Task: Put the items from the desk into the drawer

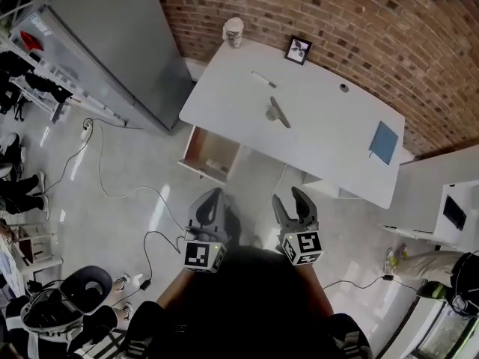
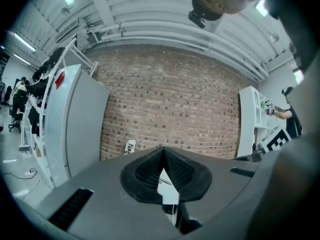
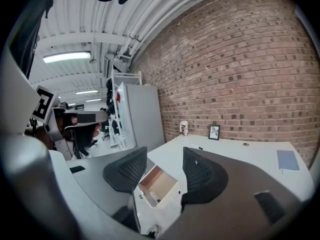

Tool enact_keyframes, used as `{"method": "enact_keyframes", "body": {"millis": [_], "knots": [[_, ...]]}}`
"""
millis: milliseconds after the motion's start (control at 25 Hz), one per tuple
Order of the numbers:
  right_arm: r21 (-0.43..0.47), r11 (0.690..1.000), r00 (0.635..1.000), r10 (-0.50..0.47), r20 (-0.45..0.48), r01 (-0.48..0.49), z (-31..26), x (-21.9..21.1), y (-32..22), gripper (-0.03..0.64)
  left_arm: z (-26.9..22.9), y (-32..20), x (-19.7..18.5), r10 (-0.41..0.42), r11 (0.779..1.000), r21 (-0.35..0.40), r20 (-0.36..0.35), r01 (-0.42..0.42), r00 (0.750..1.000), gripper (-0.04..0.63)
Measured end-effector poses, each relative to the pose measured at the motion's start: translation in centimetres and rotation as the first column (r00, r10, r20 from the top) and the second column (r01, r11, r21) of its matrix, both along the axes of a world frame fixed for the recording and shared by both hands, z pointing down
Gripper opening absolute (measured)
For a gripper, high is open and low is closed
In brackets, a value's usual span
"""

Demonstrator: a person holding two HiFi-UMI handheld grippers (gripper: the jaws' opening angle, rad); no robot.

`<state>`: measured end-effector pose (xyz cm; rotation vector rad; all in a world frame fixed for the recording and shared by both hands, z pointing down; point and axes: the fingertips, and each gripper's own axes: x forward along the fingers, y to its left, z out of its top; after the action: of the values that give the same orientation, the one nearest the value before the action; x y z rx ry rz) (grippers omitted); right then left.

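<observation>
Left gripper (image 2: 163, 151): jaws closed tip to tip, empty. Right gripper (image 3: 165, 156): jaws wide, empty. Both held well short of desk (image 1: 322, 140). Drawer (image 1: 213, 154): open, desk's 8 o'clock. On desk: cup (image 1: 233, 32) 11 o'clock; frame (image 1: 299, 49) 12; pen (image 1: 263, 79); notebook (image 1: 384, 142) 3 o'clock.

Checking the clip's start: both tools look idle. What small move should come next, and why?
Probably step closer and reach the right tool toward the dark object on the desk. The drawer already stands open, the right tool's jaws are apart and empty, the left tool is shut on nothing, and both hang short of it.
</observation>
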<state>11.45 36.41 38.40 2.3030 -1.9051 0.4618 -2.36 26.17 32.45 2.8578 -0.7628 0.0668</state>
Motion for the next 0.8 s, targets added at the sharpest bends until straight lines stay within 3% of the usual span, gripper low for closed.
{"method": "enact_keyframes", "body": {"millis": [480,800], "knots": [[-0.072,0.993,0.995,0.097,0.001,-0.097,1.0,2.2,-10.7,0.206,0.6,-11.2,2.9,0.153,0.988,-0.017,0.004,-0.153,0.988,-0.003],[-0.175,0.977,0.993,0.115,-0.032,-0.118,2.5,3.8,-12.7,0.206,1.0,-14.0,2.9,0.155,0.986,-0.062,-0.022,-0.156,0.988,-0.003]]}}
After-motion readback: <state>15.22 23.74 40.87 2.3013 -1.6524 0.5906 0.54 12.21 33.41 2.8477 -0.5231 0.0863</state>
